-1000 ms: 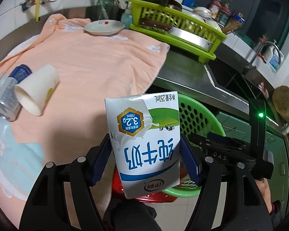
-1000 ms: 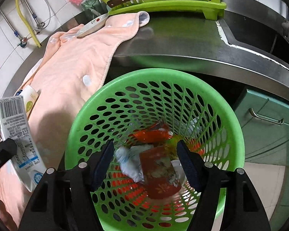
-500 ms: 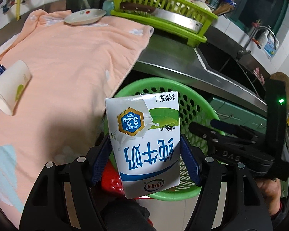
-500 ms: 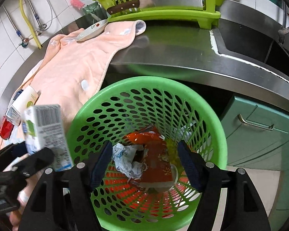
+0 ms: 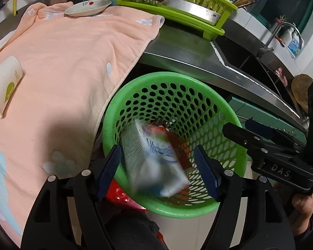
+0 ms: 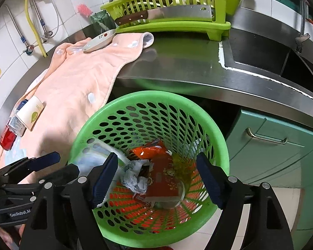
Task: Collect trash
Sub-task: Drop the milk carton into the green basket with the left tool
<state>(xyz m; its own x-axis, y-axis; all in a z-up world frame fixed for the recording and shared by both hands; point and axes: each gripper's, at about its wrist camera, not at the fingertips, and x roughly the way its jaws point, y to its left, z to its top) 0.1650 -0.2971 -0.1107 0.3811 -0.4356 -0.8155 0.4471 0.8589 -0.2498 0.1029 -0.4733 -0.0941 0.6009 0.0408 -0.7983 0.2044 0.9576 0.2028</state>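
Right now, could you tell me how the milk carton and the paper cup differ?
The milk carton is a blurred box dropping into the green basket; the paper cup is round and lies sharp and still on its side on the peach towel. The carton is white and blue; the cup is cream with a green mark. Neither is gripped.

"DAS" stands on the right tool [image 5: 248, 131]; "GenRobot.AI" stands on the left tool [image 6: 58, 163].
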